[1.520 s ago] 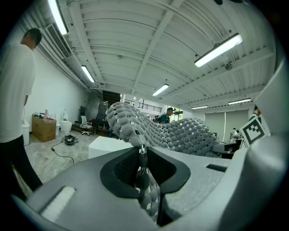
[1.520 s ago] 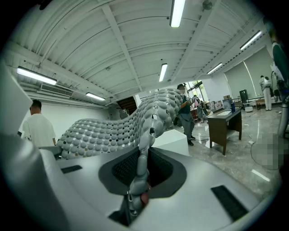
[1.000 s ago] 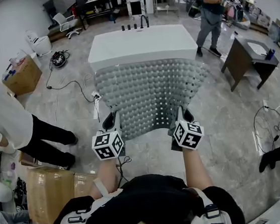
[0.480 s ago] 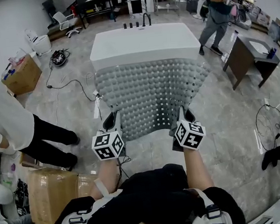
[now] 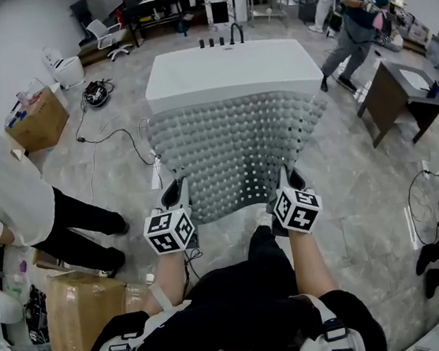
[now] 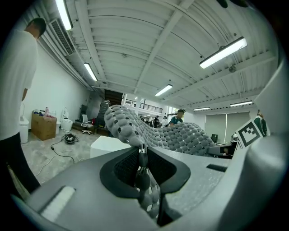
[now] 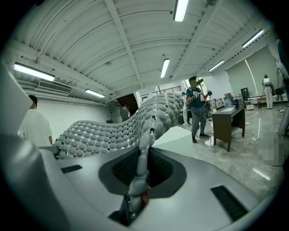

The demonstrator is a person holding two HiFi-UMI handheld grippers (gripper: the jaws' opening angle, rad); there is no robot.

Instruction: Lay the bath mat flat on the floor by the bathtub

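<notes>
A grey, bumpy bath mat (image 5: 236, 149) with small holes hangs spread in the air between both grippers, in front of the white bathtub (image 5: 232, 70). My left gripper (image 5: 176, 193) is shut on the mat's near left corner, and my right gripper (image 5: 287, 178) is shut on its near right corner. In the left gripper view the mat's edge (image 6: 141, 159) is pinched between the dark pads and the mat (image 6: 171, 133) arcs away to the right. The right gripper view shows the same pinch on the mat's edge (image 7: 140, 169), with the mat (image 7: 113, 128) running left.
A person in a white top (image 5: 8, 201) bends at the left beside cardboard boxes (image 5: 77, 307). A cable (image 5: 107, 133) lies on the grey marble floor left of the tub. A dark table (image 5: 397, 101) stands at the right, with a walking person (image 5: 354, 11) behind it.
The mat and both grippers hold nearly the same pose. The tub has slid slightly right and down in view, and the person at the back right has walked further right.
</notes>
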